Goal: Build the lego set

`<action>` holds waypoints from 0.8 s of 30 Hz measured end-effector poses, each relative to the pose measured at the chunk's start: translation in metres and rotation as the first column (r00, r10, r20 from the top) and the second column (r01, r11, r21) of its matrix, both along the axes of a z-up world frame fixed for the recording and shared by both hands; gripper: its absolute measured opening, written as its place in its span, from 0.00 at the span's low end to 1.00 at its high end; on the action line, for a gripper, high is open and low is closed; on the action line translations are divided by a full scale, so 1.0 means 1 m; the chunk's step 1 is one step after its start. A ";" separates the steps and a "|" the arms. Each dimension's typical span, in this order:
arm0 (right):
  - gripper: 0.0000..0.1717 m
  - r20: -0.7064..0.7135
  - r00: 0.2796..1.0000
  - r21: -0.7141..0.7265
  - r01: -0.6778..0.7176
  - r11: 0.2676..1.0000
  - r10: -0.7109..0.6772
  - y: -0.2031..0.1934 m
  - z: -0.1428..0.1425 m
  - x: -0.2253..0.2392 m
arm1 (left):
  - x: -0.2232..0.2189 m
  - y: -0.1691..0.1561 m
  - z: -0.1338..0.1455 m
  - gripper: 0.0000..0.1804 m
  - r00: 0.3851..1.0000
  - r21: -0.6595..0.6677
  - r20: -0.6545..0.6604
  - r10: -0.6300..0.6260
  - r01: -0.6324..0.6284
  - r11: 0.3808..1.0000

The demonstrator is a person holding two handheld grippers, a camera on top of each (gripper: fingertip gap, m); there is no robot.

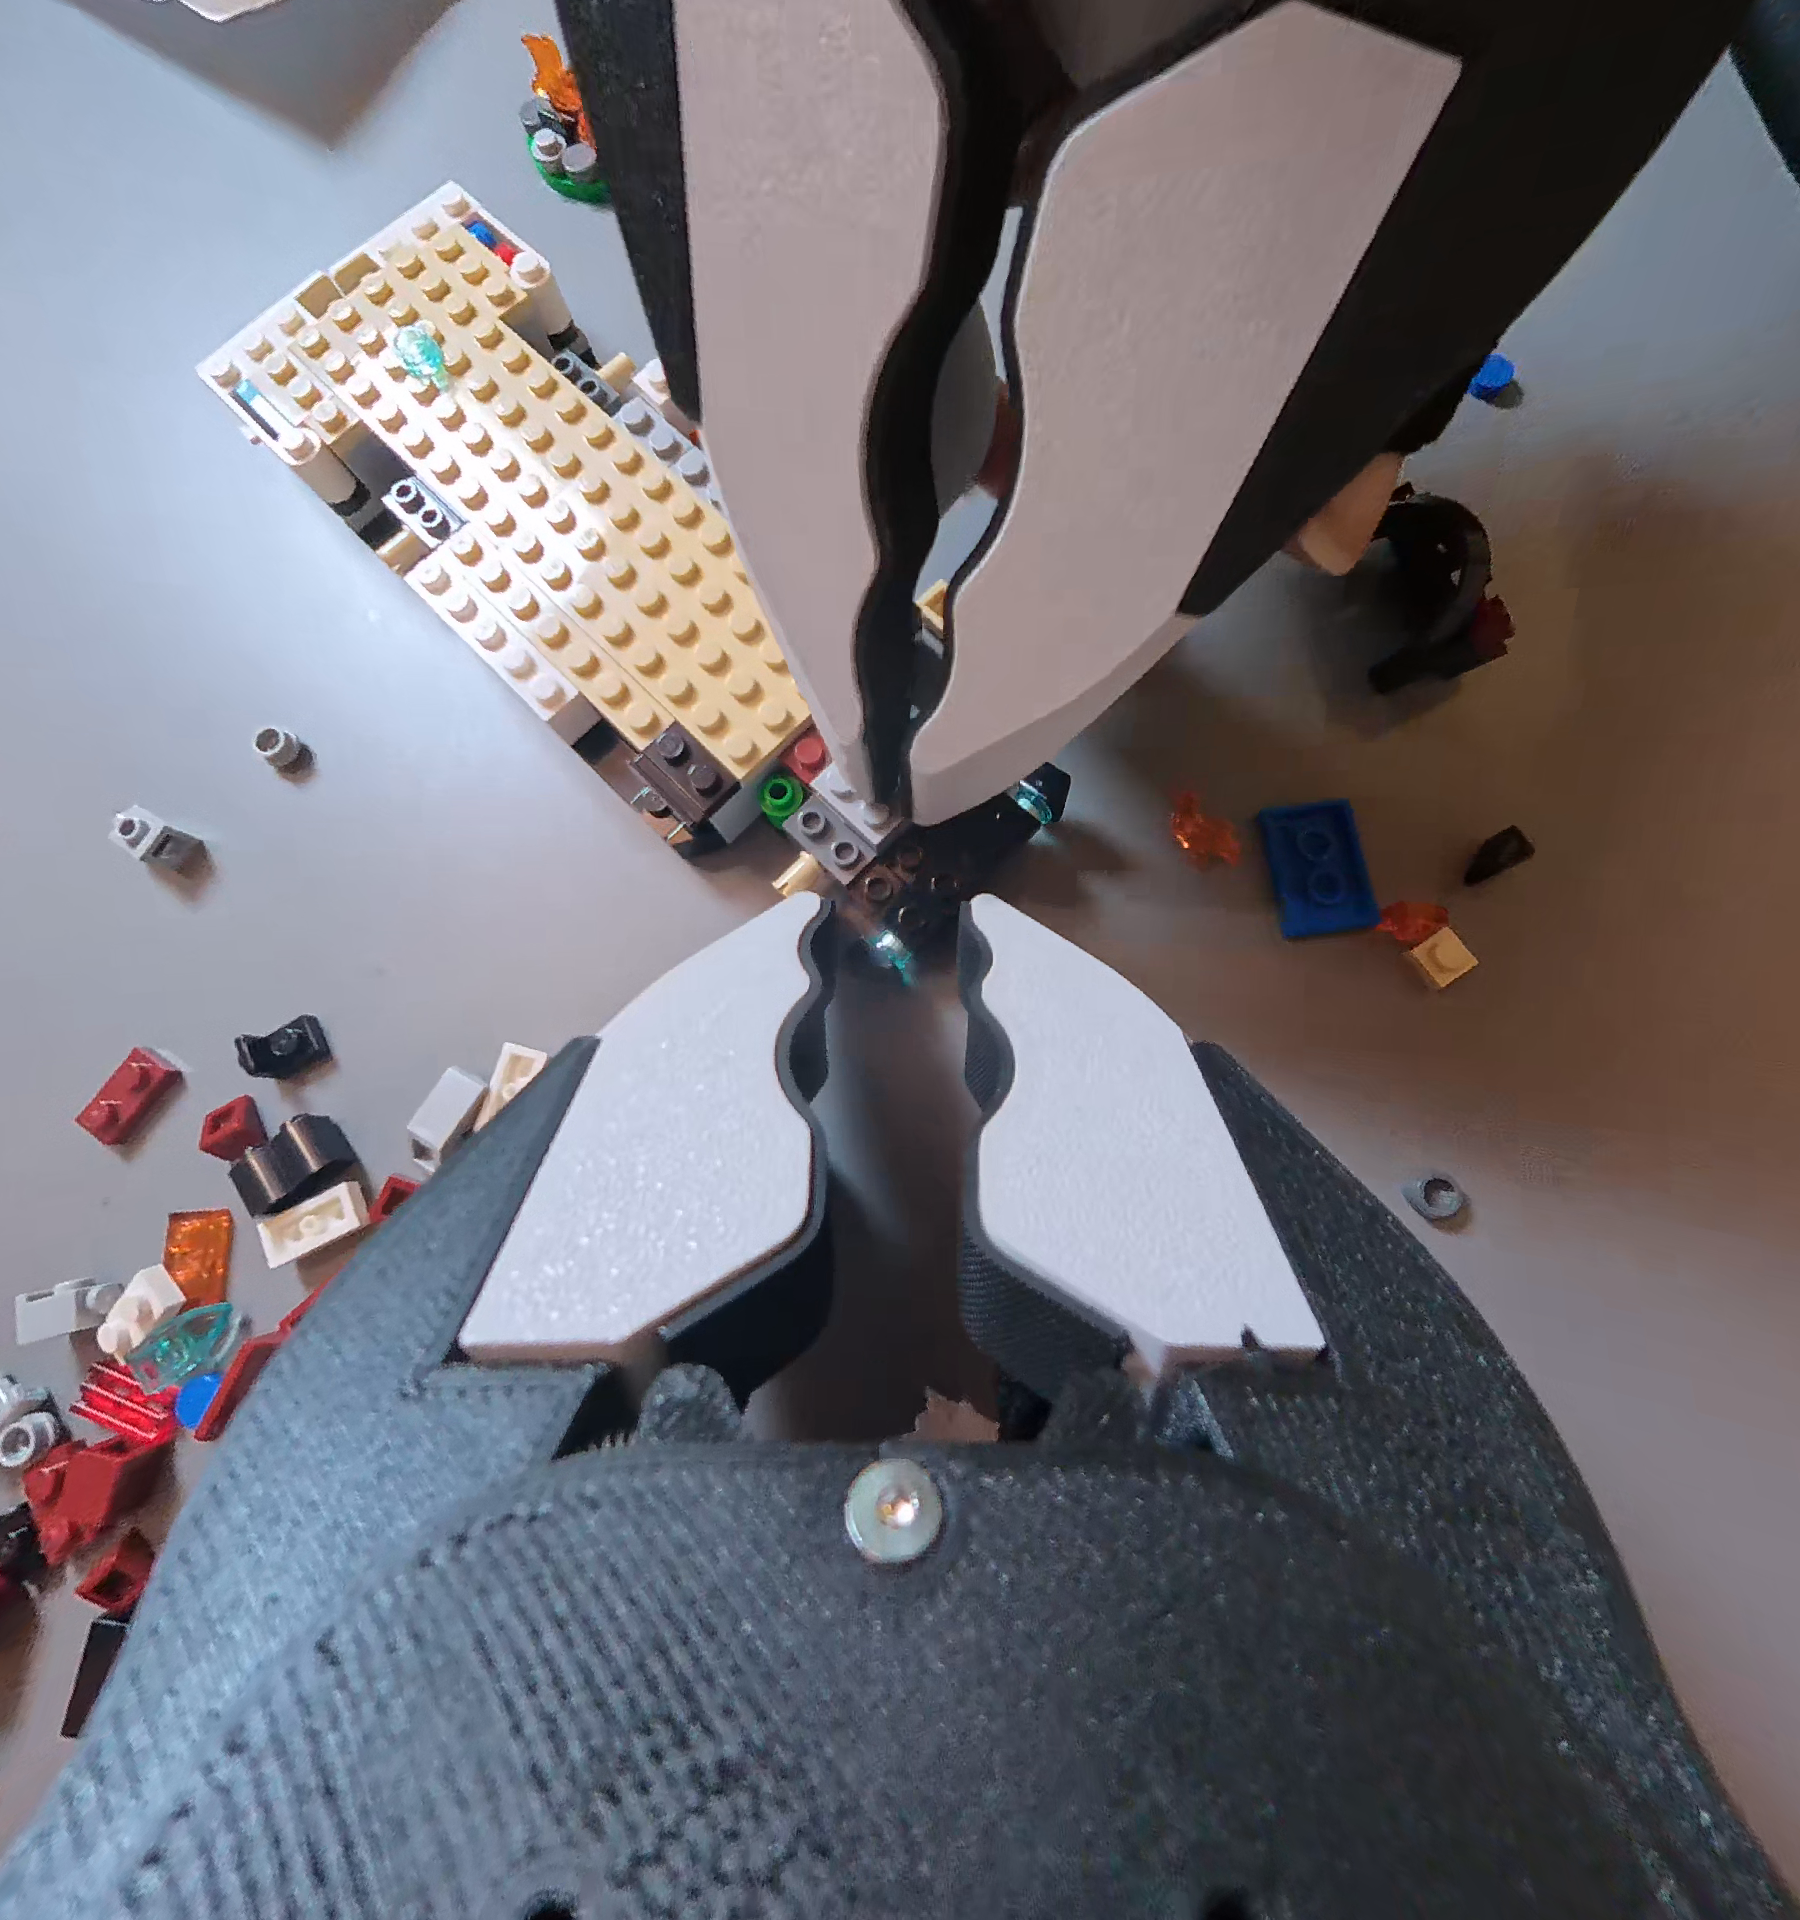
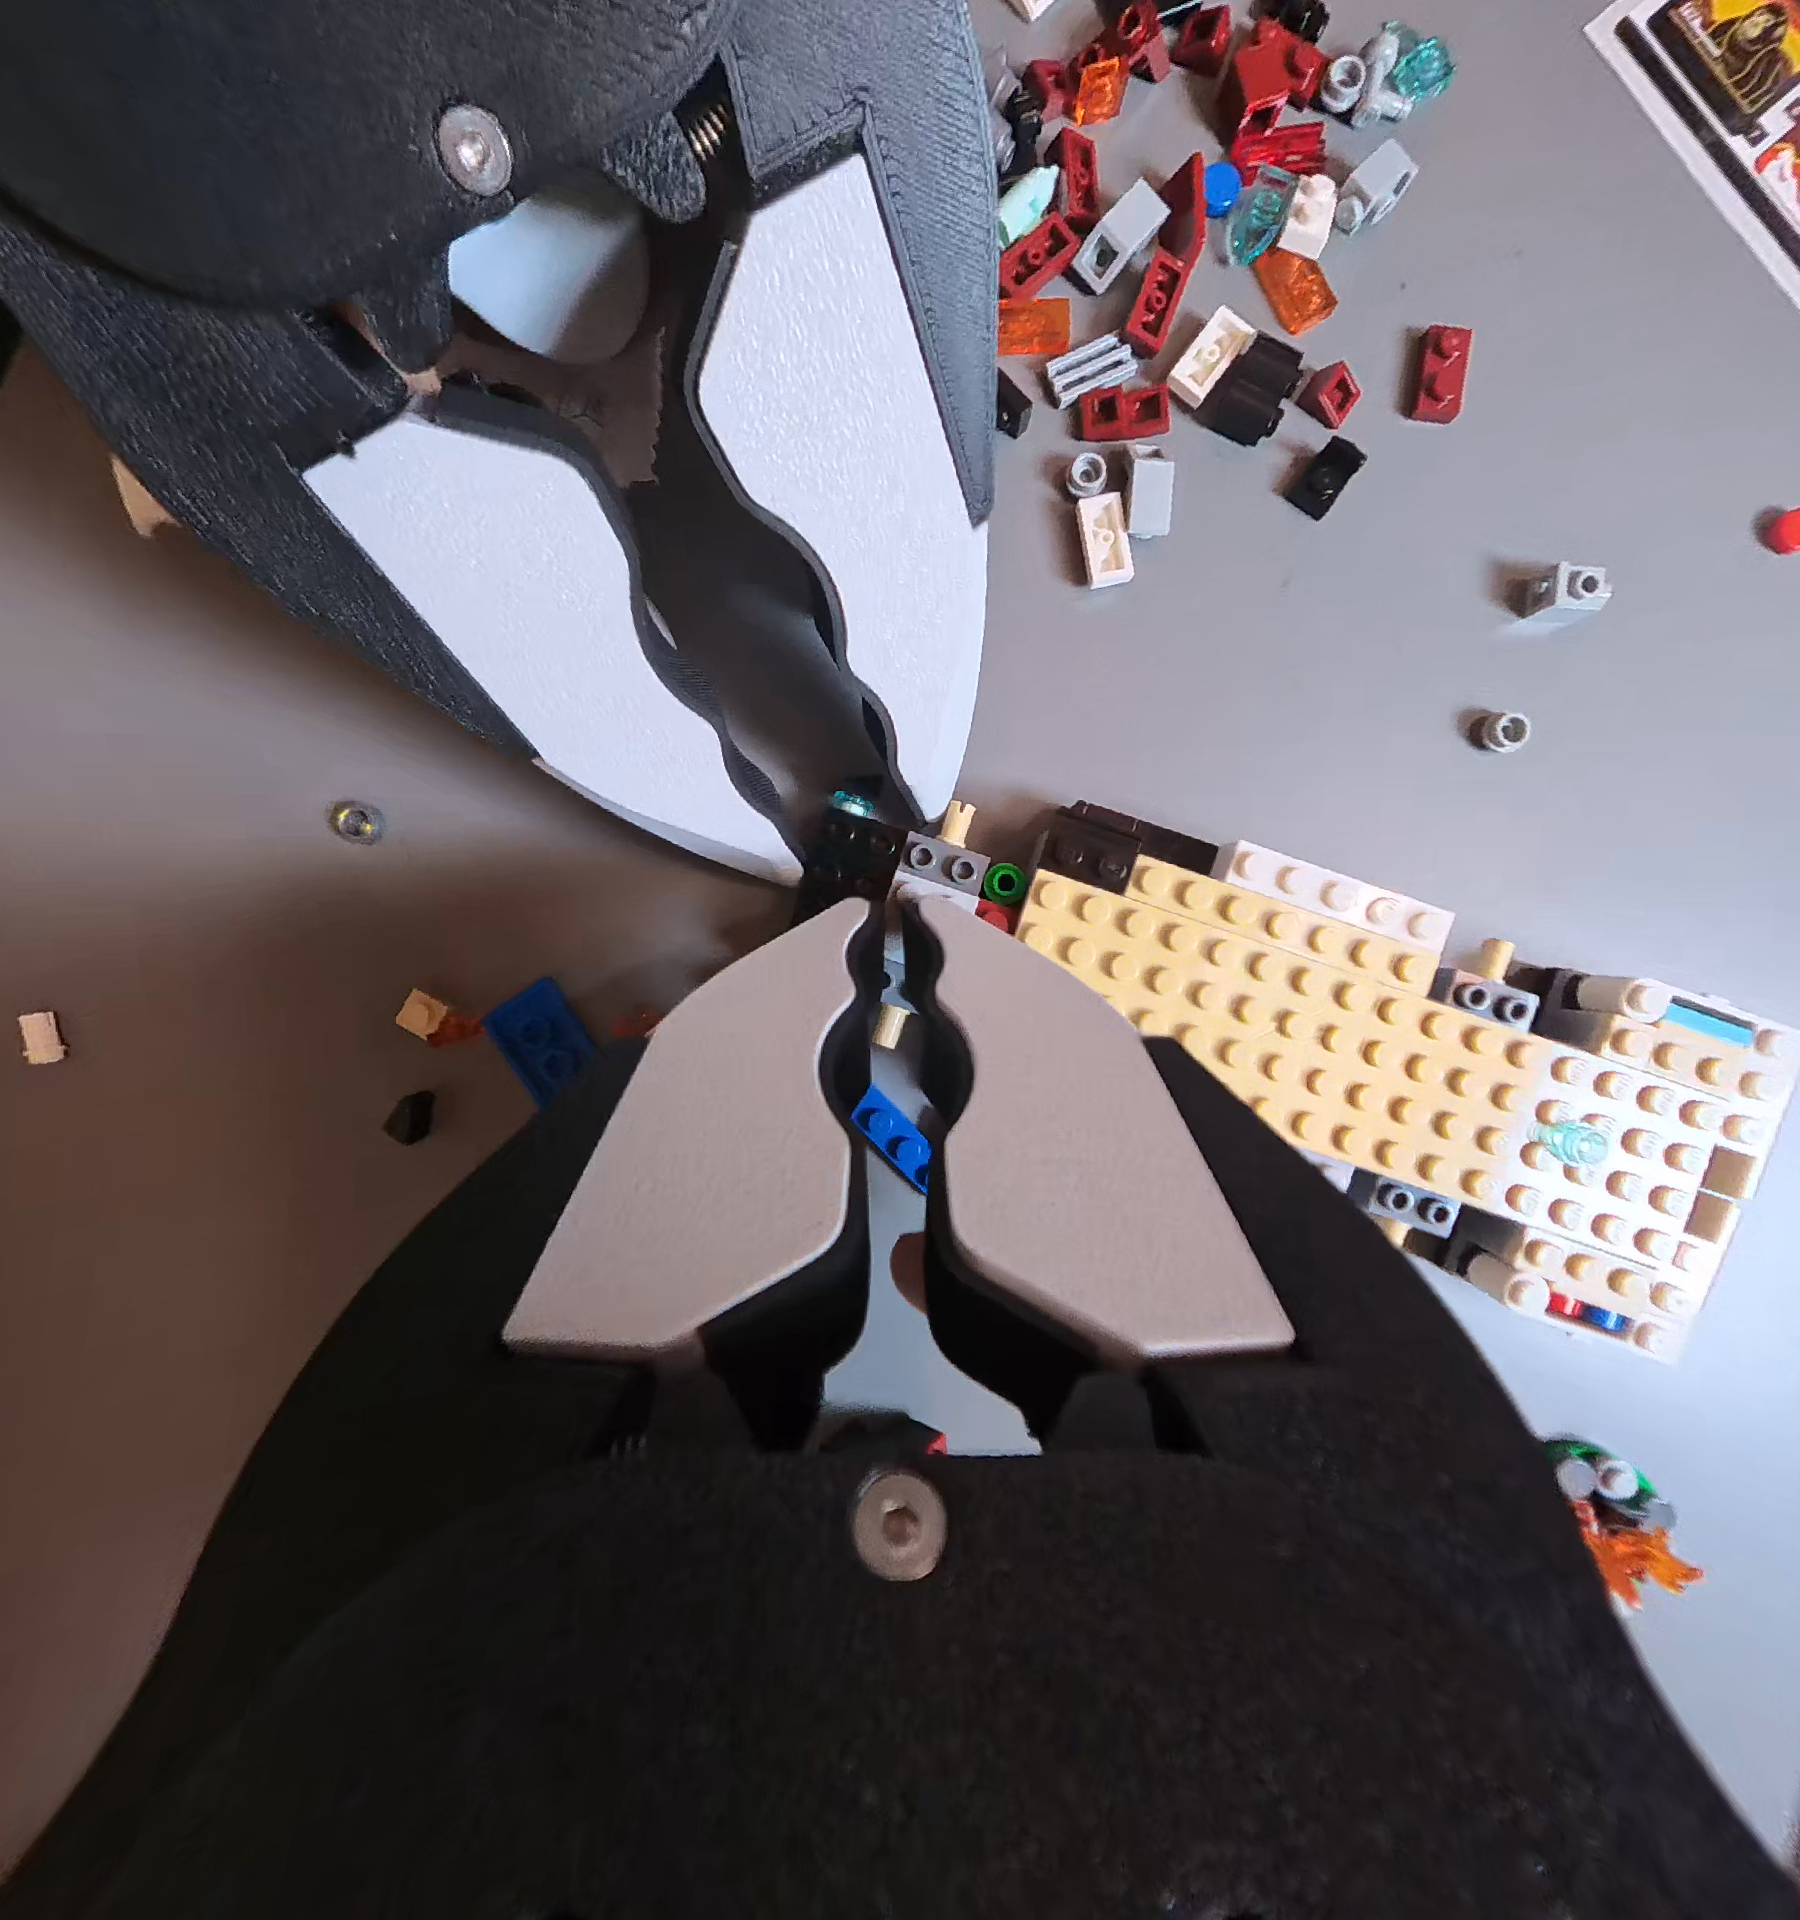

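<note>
Here, black block between left claw tips

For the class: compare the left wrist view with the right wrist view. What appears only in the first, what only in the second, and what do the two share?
Only the left wrist view: a blue round stud and a black ring-shaped piece beside the right gripper.

Only the right wrist view: a blue studded plate seen between that gripper's fingers.

Both: the tan studded model, its green stud, the loose blue plate, and the left gripper closed around the model's black end.
</note>
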State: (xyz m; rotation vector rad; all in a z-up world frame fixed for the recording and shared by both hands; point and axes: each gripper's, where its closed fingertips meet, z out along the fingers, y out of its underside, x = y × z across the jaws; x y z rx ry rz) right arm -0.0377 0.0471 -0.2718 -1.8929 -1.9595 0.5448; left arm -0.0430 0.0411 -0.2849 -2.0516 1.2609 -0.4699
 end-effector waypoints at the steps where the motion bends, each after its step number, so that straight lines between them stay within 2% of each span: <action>1: 0.02 0.011 1.000 0.002 -0.007 1.000 0.007 0.000 -0.001 0.000 | 0.000 0.000 0.000 0.12 1.000 0.004 -0.001 -0.001 0.001 1.000; 7: 0.00 0.028 1.000 -0.042 -0.007 0.999 0.008 0.002 -0.001 -0.002 | 0.000 0.000 0.000 0.12 1.000 0.004 0.013 0.004 -0.004 1.000; 17: 0.00 -0.008 1.000 -0.036 -0.001 0.999 0.001 0.004 0.000 -0.004 | -0.001 0.001 0.000 0.12 1.000 0.013 0.022 0.004 -0.005 1.000; 20: 0.07 -0.109 0.994 -0.098 0.006 0.995 -0.017 -0.001 0.012 -0.007 | -0.001 0.000 0.003 0.15 0.998 -0.005 0.065 0.010 -0.010 1.000; 24: 0.12 -0.374 0.923 -0.085 0.065 0.994 -0.092 0.011 0.052 -0.002 | -0.006 -0.003 0.005 0.17 0.997 0.001 0.076 0.022 -0.022 1.000</action>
